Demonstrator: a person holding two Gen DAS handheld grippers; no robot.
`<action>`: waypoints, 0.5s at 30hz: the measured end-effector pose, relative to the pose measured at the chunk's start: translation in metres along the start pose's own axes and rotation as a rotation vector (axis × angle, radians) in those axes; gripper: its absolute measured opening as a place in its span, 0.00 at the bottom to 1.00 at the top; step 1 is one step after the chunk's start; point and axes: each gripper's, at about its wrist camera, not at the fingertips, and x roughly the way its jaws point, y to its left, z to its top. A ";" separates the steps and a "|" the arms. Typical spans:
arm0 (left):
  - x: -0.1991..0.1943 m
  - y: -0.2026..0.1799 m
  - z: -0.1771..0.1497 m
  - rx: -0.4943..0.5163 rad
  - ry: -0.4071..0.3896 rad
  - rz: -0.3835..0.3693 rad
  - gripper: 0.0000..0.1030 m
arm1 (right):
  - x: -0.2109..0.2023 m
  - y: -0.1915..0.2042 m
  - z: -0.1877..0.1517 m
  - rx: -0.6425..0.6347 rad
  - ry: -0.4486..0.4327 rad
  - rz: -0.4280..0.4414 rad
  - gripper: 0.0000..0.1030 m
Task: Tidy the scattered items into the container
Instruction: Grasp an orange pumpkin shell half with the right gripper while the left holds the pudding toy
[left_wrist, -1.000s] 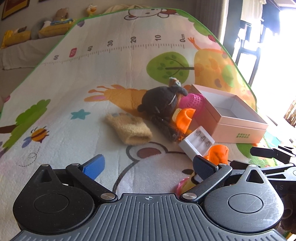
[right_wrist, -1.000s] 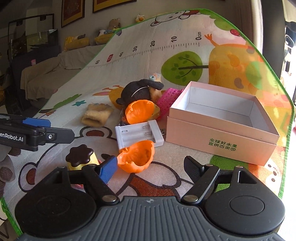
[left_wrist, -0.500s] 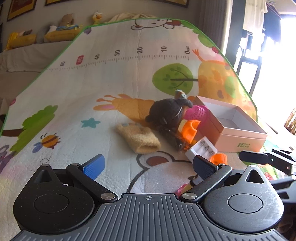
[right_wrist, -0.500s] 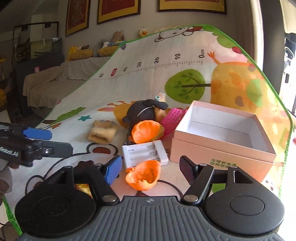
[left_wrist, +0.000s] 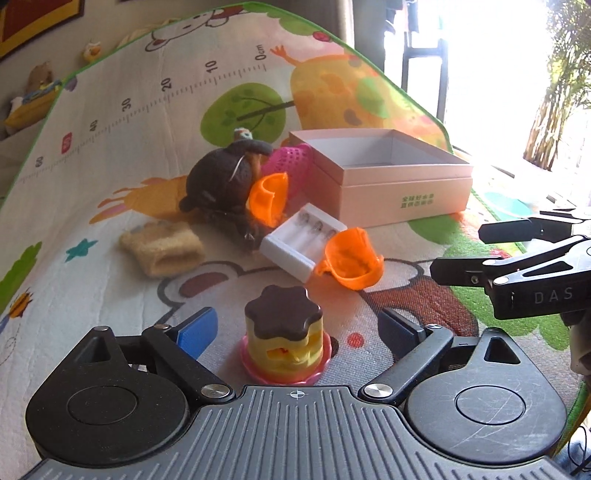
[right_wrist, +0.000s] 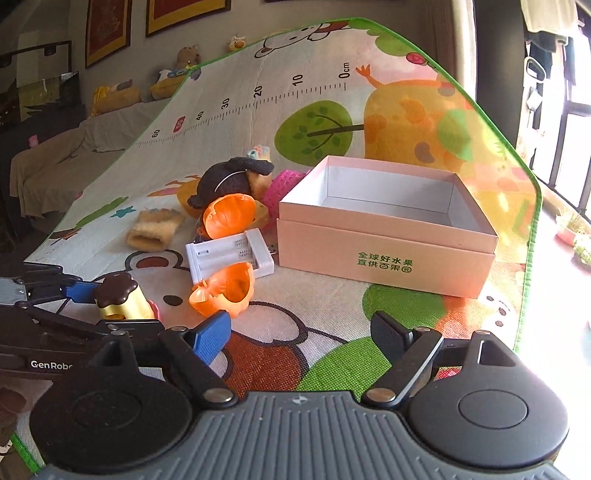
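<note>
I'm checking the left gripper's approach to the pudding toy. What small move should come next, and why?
Probably ease the left gripper a little further forward while its jaws keep closing. The pudding toy stands upright between the fingers, but neither pad touches it yet. The pink box stands open and empty beyond.

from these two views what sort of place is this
Most likely a home living room, with the work done on the floor. A children's play mat with cartoon animals and a printed height ruler covers the floor, a cloth-covered sofa holds soft toys, and framed pictures hang on the wall.
</note>
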 end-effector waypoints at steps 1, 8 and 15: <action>0.003 0.001 0.000 -0.006 0.008 0.007 0.69 | 0.004 0.005 0.004 -0.022 0.000 0.012 0.81; 0.001 0.004 -0.004 0.015 0.004 -0.021 0.58 | 0.034 0.034 0.022 -0.087 0.048 0.119 0.79; -0.014 -0.006 -0.014 0.067 0.018 -0.106 0.59 | 0.059 0.031 0.021 -0.065 0.128 0.145 0.48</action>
